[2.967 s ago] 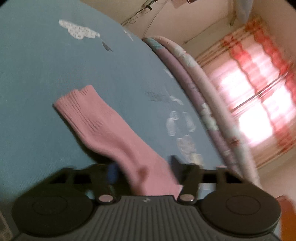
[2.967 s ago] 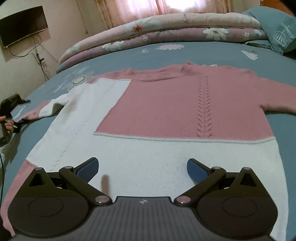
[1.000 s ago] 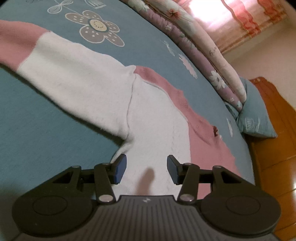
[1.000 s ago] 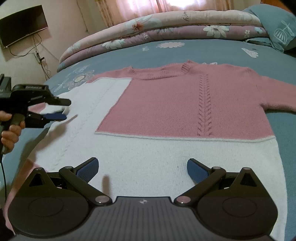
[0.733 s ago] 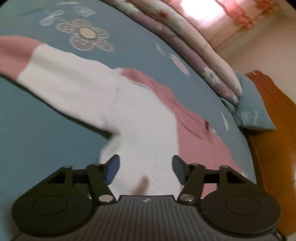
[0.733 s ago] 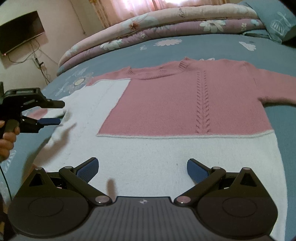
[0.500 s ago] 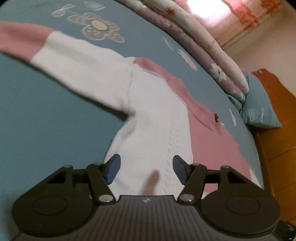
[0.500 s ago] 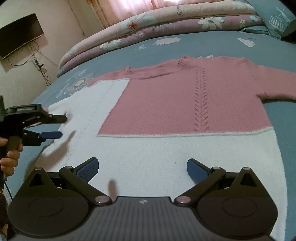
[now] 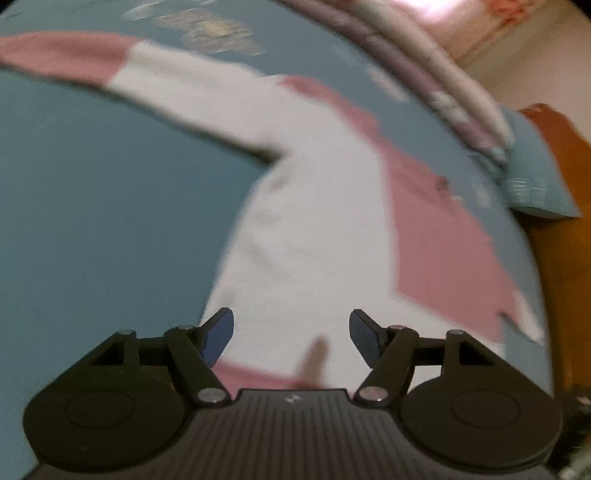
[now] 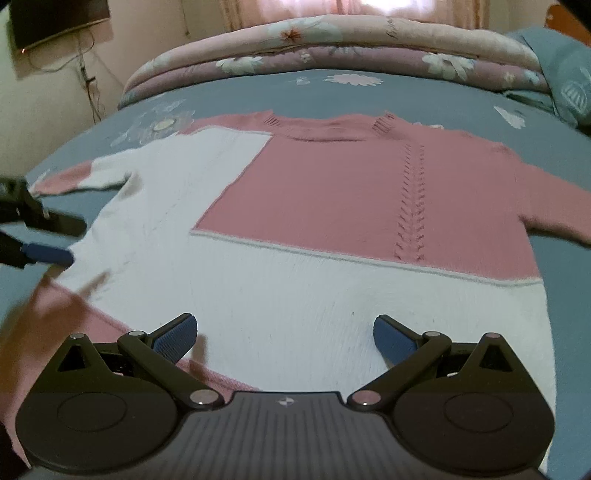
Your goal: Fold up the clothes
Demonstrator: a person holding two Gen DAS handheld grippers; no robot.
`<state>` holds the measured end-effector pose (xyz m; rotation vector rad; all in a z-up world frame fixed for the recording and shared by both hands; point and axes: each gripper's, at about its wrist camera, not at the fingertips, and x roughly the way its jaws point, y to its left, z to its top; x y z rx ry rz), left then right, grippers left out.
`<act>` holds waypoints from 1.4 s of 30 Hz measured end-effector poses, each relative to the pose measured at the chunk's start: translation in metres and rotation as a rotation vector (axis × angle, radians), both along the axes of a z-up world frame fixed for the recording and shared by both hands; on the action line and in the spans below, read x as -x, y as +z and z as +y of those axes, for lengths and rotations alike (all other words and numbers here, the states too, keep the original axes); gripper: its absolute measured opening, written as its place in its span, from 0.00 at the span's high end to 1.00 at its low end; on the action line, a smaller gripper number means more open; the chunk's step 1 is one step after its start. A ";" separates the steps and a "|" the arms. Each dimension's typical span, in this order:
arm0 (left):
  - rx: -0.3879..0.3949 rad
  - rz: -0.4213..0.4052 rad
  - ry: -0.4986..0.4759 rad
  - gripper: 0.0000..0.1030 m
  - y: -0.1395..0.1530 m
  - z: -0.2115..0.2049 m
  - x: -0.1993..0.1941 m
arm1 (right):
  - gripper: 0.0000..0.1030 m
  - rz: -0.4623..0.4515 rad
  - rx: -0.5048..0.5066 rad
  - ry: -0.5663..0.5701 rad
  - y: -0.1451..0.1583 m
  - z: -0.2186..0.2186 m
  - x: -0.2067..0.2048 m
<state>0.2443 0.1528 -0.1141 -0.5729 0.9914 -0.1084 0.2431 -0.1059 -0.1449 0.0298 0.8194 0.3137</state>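
A pink and white knit sweater [image 10: 332,221] lies spread flat, front up, on the blue bedspread [image 10: 406,96]. My right gripper [image 10: 282,338] is open and empty, hovering over the white lower body near the pink hem. My left gripper [image 9: 291,338] is open and empty above the sweater's [image 9: 314,236] left side near the hem; the view is blurred. It also shows in the right wrist view [image 10: 61,240] at the sweater's left edge, below the left sleeve [image 10: 92,177]. The right sleeve [image 10: 554,210] runs off to the right.
Rolled floral quilts [image 10: 332,48] lie along the far side of the bed. A blue pillow [image 10: 565,74] sits at the far right. A wall TV [image 10: 55,18] and cables hang at the left. An orange wooden headboard [image 9: 565,177] shows in the left wrist view.
My left gripper has let go of the pink cuff, opened, and moved down along the sweater's left side toward the hem. My right gripper has moved slightly closer over the hem.
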 end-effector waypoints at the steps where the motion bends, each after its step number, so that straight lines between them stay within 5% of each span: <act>1: 0.016 -0.019 0.015 0.33 -0.003 0.006 0.007 | 0.00 -0.001 0.007 0.004 0.000 0.000 0.001; 7: -0.032 0.002 -0.001 0.34 0.006 0.001 0.028 | 0.00 -0.002 0.009 0.013 0.000 -0.001 0.002; 12: 0.041 0.027 -0.017 0.30 0.018 -0.006 0.038 | 0.00 -0.014 0.047 0.025 -0.002 0.003 0.005; 27: -0.075 0.117 -0.028 0.29 0.009 -0.007 0.084 | 0.00 -0.017 0.056 0.043 -0.002 0.003 0.007; 35: -0.089 -0.026 -0.224 0.27 0.024 -0.067 0.078 | 0.00 -0.029 0.124 0.080 -0.002 0.010 0.013; 38: -0.180 -0.013 -0.349 0.27 0.010 -0.092 0.083 | 0.00 -0.031 0.154 0.097 0.010 0.008 0.019; 42: -0.321 -0.044 -0.458 0.18 0.007 -0.110 0.107 | 0.00 -0.154 0.217 0.097 0.035 0.000 0.034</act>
